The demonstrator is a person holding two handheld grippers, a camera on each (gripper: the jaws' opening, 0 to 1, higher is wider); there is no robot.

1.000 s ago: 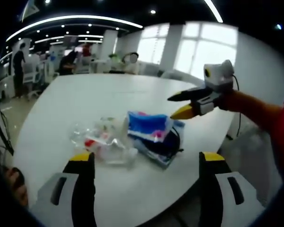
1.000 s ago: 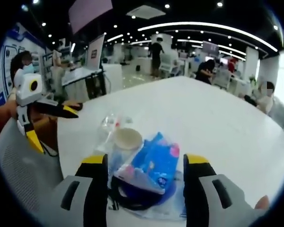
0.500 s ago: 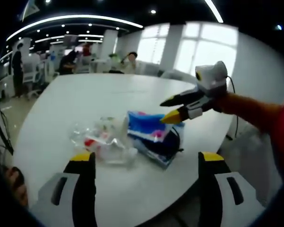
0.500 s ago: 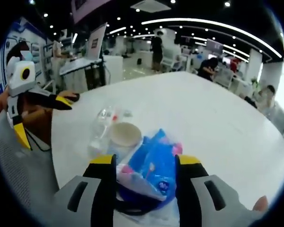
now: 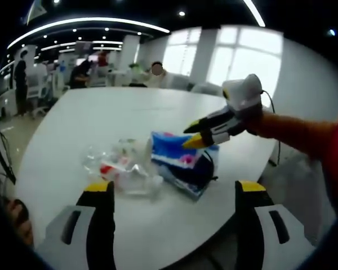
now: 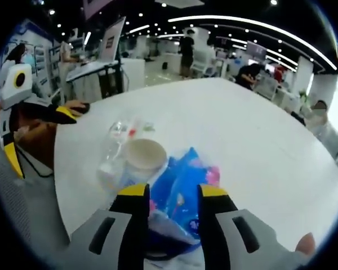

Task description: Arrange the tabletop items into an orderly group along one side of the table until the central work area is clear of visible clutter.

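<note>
Large round white desk [image 5: 101,118] carries a small cluster near my edge. Blue plastic pack with pink print [image 5: 177,152] lies on a dark round item, touching a crinkled clear plastic bag [image 5: 121,163] beside it. In the right gripper view a shallow cream bowl [image 6: 146,153] sits against the clear bag. My right hand-held gripper [image 6: 172,194], jaws nearly closed, straddles the blue pack [image 6: 186,188]; I cannot tell if it pinches. Left hand-held gripper [image 5: 172,194] spread wide, holding nothing.
</note>
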